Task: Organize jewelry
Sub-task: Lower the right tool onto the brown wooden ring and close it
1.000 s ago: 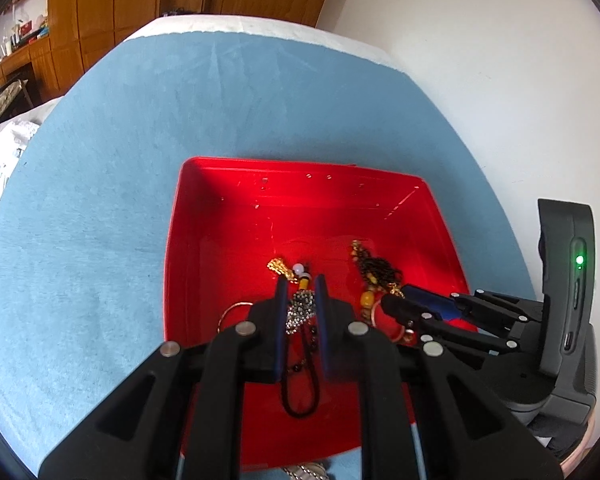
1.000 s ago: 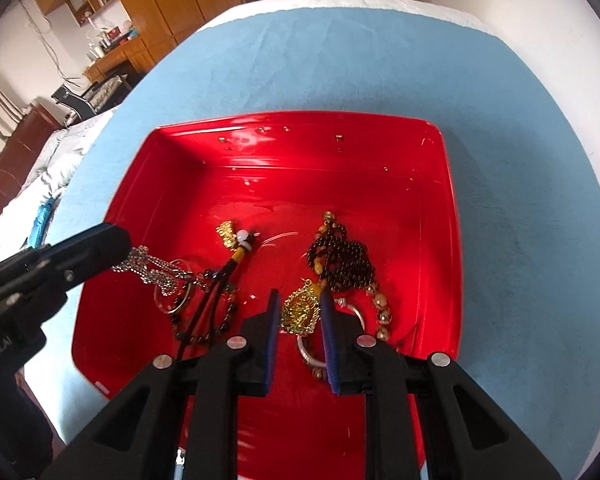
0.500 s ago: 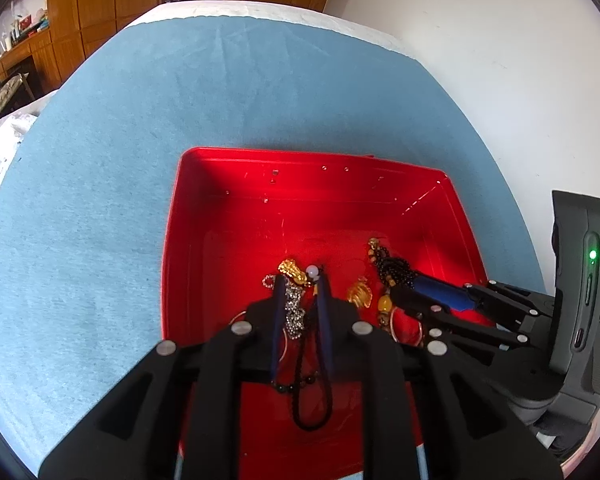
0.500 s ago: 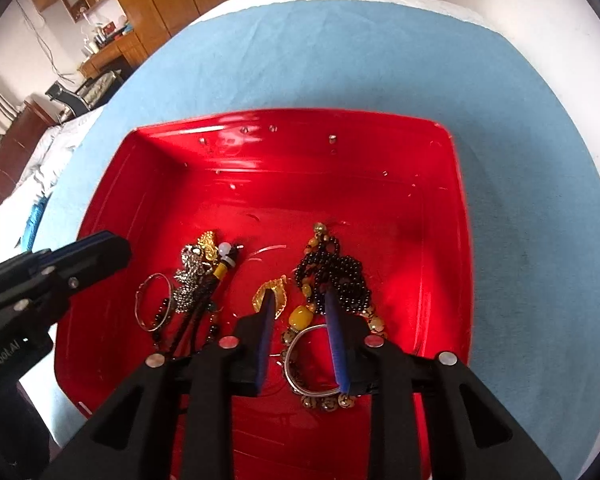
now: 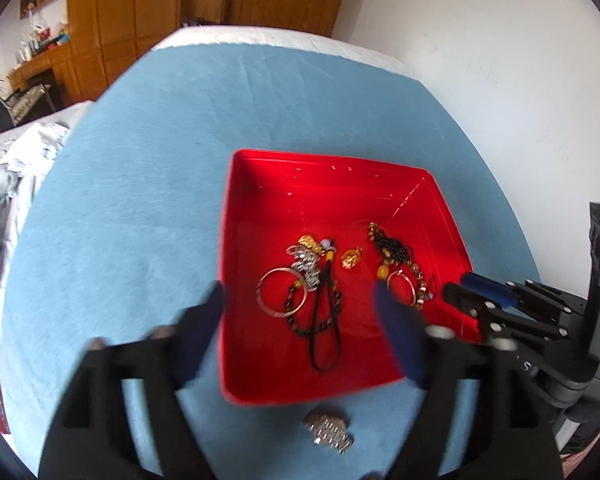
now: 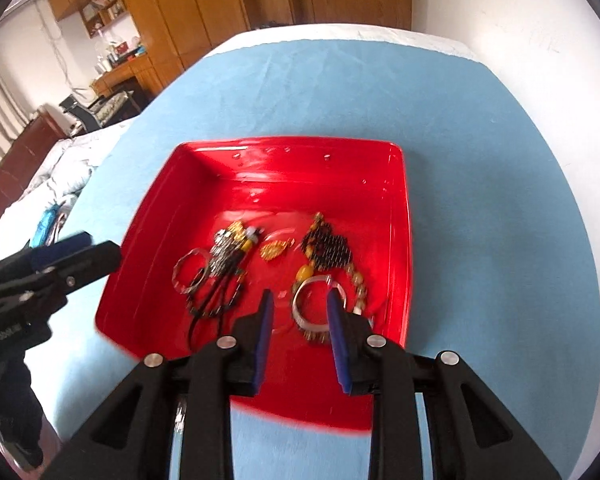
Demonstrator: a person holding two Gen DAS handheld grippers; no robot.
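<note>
While most pieces lie in the red tray (image 5: 236,240), a silver bracelet (image 5: 329,433) sits outside on the blue cloth (image 5: 132,208). Left gripper (image 5: 300,308) and right gripper (image 6: 300,308) hover spread, holding nothing, so that bracelet looks left to collect.

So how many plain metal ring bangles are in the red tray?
2: one bangle on the tray's left by the silver chain, another on its right by the dark beads. Others could hide underneath.

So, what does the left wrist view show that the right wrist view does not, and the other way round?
Only the left wrist view shows a silver watch band on the blue cloth, outside the near edge of the red tray. Only the right wrist view shows rumpled white bedding at far left. Both show the tray with jewelry: a silver ring, a gold pendant, dark beads. Both claws, left and right, are open.
</note>
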